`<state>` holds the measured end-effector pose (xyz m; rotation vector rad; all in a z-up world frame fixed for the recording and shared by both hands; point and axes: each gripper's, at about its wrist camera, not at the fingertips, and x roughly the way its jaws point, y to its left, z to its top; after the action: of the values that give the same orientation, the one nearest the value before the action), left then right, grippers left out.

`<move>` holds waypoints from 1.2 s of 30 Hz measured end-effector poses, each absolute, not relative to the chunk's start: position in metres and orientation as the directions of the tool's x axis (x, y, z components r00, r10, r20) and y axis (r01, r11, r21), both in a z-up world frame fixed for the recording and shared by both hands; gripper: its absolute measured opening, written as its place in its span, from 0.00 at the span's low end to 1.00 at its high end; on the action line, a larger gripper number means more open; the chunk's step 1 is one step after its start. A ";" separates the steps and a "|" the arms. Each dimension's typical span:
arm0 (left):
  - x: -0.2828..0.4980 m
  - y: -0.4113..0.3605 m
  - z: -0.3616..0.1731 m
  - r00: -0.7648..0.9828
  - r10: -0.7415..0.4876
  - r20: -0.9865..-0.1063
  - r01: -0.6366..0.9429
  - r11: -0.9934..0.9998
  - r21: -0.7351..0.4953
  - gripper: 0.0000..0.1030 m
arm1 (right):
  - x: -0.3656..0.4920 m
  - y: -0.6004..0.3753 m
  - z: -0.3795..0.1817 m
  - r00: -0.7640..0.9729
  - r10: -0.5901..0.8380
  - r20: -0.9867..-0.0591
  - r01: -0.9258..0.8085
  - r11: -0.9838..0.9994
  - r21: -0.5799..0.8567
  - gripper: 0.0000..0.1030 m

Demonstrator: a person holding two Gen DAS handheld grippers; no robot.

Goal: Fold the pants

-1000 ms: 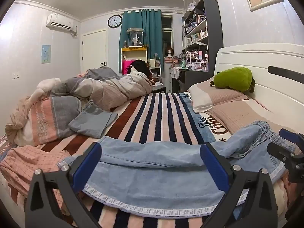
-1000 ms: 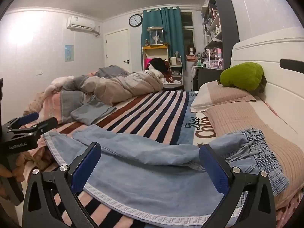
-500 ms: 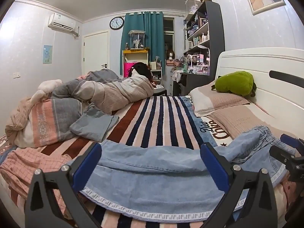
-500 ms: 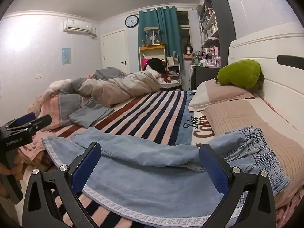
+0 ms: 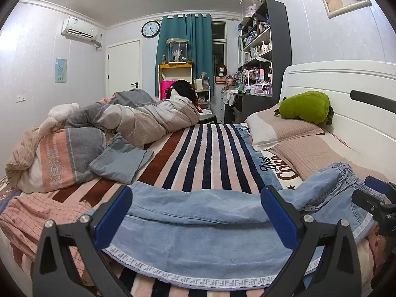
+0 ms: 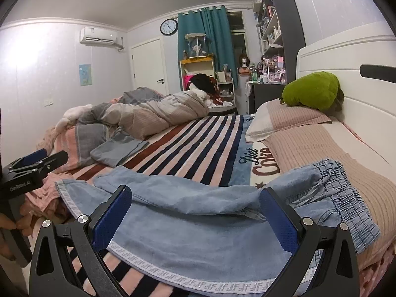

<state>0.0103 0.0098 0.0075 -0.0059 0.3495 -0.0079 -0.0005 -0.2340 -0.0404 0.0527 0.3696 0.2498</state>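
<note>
A bedroom fills both views: pale walls, a teal curtain [image 5: 184,49] at the far window, a wall clock [image 5: 151,29] beside it, an air conditioner [image 5: 79,28] high on the left wall and a dark shelf unit [image 5: 269,49] crowded with small items. The bed [image 5: 205,153] takes up most of the floor, covered by a blanket striped in navy, pink and brown, with a white headboard [image 5: 346,91] on the right. A rumpled duvet [image 5: 148,116] lies heaped at the far left side, pillows [image 6: 292,121] sit against the headboard, and a green plush toy [image 5: 305,107] rests on the nearer pillow.

The light blue denim pants [image 5: 205,225] lie spread across the near edge of the bed, waistband toward the headboard, one leg folded loosely over the other, the patterned white hem trim facing the cameras.

The left gripper [image 5: 196,215] hovers low over the pants, level, its blue-padded fingers [image 5: 113,216] spread wide and holding nothing. The right gripper [image 6: 195,216] hovers likewise nearer the waistband, fingers [image 6: 279,219] wide apart and empty. A hand [image 6: 11,225] grips the left tool's handle at the right view's left edge.
</note>
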 end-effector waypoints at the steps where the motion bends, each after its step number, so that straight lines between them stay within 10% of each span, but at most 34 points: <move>1: 0.011 0.010 0.008 0.939 -0.011 -0.342 0.009 1.000 -0.008 0.99 | 0.000 -0.234 -0.040 0.902 0.250 -0.352 -0.231 0.968 0.097 1.00; 36: -0.001 0.003 0.007 0.942 -0.028 -0.335 0.028 1.000 -0.005 0.99 | -0.008 -0.233 -0.040 0.901 0.259 -0.347 -0.229 0.965 0.125 0.99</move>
<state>-0.0011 0.0025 0.0075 0.0002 0.3418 -0.0286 -0.0078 -0.2327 -0.0403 0.0823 0.3700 0.2526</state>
